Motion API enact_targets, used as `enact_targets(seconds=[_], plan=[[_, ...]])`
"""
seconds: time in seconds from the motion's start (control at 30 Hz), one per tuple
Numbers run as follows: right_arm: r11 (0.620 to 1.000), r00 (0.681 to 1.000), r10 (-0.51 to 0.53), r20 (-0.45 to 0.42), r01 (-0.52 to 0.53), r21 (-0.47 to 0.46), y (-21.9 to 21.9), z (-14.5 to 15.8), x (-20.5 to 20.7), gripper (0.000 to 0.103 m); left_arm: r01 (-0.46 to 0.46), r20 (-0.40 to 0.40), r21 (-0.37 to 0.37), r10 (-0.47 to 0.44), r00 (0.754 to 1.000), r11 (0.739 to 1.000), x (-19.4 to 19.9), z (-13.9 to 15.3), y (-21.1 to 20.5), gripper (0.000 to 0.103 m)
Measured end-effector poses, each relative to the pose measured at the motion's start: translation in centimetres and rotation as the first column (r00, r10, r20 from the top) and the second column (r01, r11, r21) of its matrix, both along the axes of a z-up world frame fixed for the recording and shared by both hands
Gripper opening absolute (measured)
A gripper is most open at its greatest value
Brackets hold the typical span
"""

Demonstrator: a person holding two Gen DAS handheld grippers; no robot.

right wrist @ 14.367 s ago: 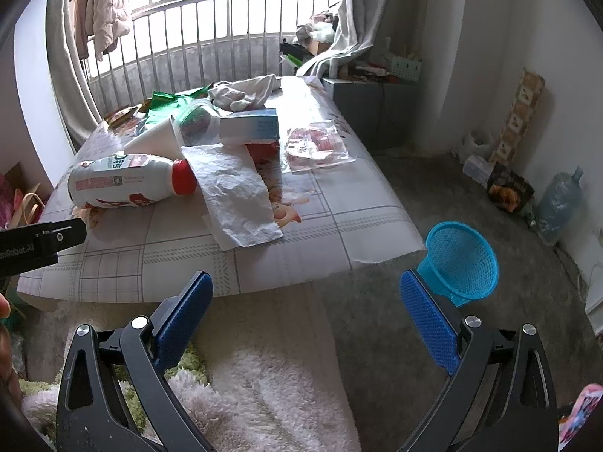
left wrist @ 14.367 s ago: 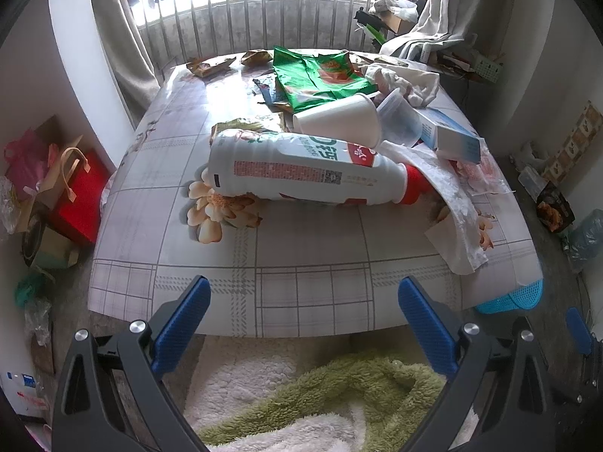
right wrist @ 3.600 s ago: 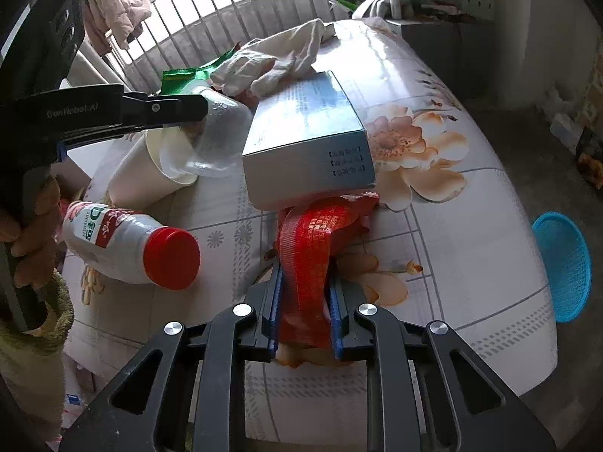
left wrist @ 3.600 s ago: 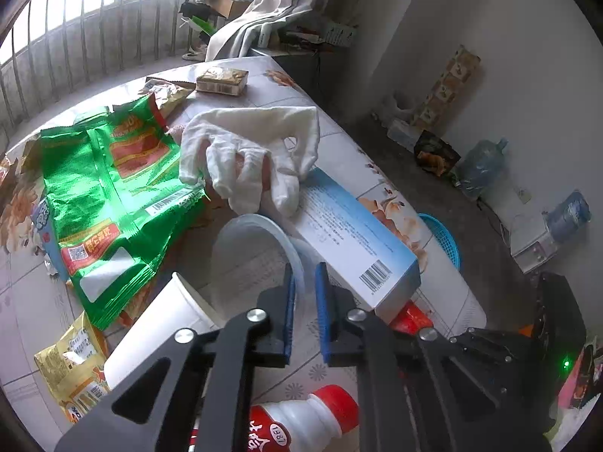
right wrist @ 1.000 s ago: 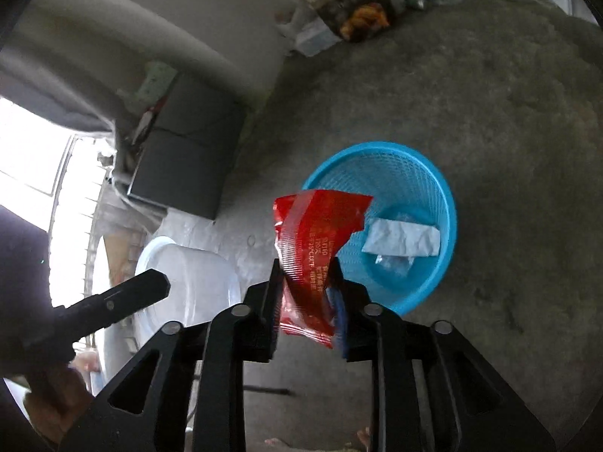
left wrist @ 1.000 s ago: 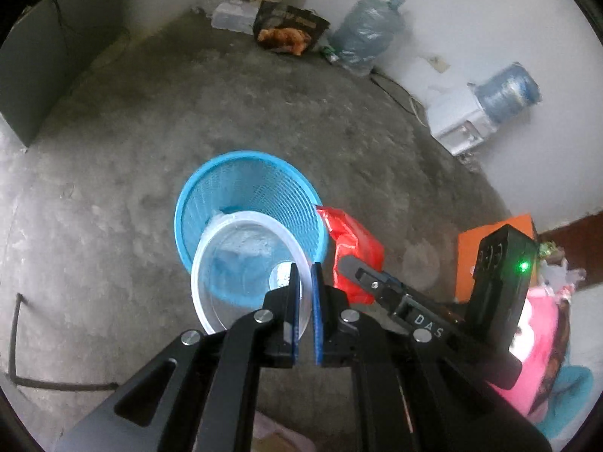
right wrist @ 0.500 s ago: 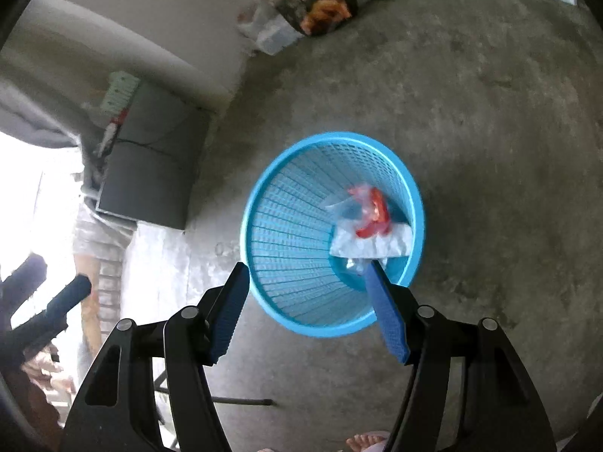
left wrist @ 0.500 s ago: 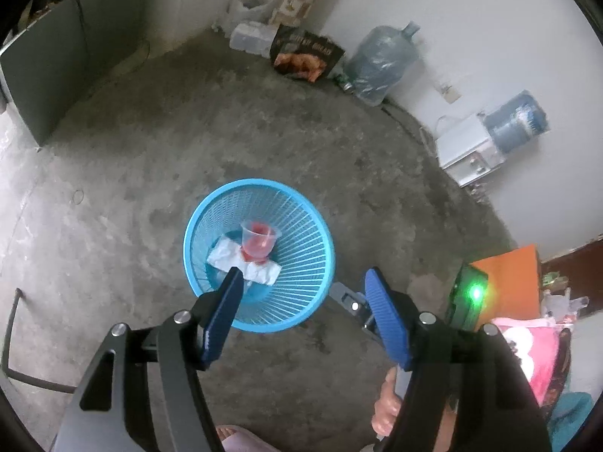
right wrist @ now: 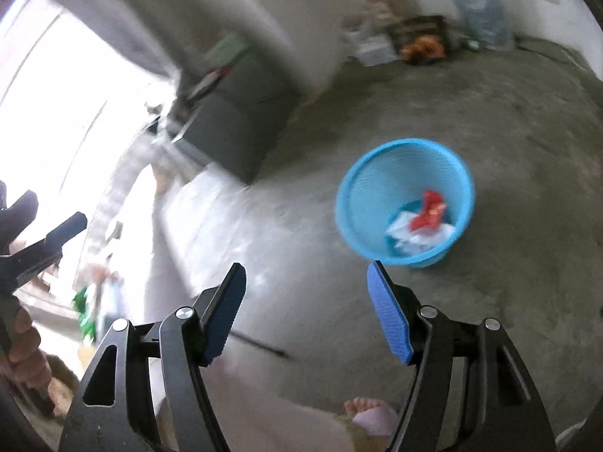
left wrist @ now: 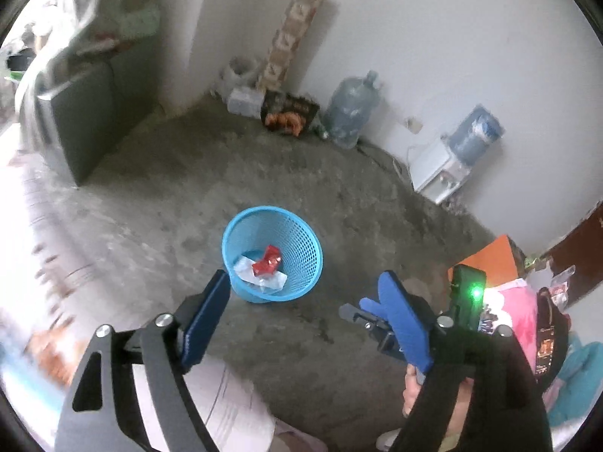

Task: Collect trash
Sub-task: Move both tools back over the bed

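Observation:
A blue mesh trash basket stands on the concrete floor; it also shows in the right wrist view. Inside lie a red wrapper, white paper and clear plastic. My left gripper is open and empty, above and in front of the basket. My right gripper is open and empty, left of the basket; its body shows in the left wrist view. The left gripper's body shows at the left edge of the right wrist view.
Water jugs, a white appliance, a snack bag and a patterned box line the far wall. A grey cabinet stands left. The table edge is blurred at left. An orange box and pink items lie right.
Both grippers have pulled back and turned away from the basket toward the table; the basket looks smaller and farther. The views are motion-blurred. Both stay open.

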State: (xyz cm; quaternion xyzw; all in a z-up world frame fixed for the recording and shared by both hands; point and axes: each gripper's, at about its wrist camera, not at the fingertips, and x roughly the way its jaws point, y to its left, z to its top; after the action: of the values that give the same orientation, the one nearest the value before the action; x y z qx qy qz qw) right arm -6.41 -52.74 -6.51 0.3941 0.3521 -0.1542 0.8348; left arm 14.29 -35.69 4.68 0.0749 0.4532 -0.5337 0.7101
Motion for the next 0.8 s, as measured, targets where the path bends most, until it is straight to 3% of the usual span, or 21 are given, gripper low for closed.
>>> enact_targets(seconds=[0.17, 0.37, 0.57, 0.67, 0.8], plan=[[0.993, 0.991, 0.120, 0.060, -0.119, -0.006, 4.1, 2.6, 1.5, 0.064, -0.142, 0.071, -0.066, 0.147, 0.987, 0.988, -1.0, 2.6, 8.6, 0.086], [0.972, 0.969, 0.233, 0.085, -0.232, -0.027, 7.9, 5.3, 4.0, 0.064, -0.362, 0.077, -0.074, 0.367, 0.927, 0.929, -1.1, 3.3, 19.5, 0.086], [0.929, 0.922, 0.370, 0.109, -0.366, -0.056, 12.6, 7.5, 6.6, 0.065, -0.561, 0.116, -0.094, 0.569, 0.814, 0.822, -1.6, 4.5, 30.6, 0.086], [0.899, 0.892, 0.437, 0.117, -0.432, -0.070, 14.9, 8.2, 8.0, 0.066, -0.670, 0.142, -0.101, 0.677, 0.722, 0.736, -1.9, 5.0, 37.2, 0.086], [0.855, 0.845, 0.518, 0.130, -0.514, -0.068, 18.1, 8.6, 10.4, 0.066, -0.760, 0.141, -0.094, 0.764, 0.630, 0.643, -2.3, 5.0, 43.6, 0.086]])
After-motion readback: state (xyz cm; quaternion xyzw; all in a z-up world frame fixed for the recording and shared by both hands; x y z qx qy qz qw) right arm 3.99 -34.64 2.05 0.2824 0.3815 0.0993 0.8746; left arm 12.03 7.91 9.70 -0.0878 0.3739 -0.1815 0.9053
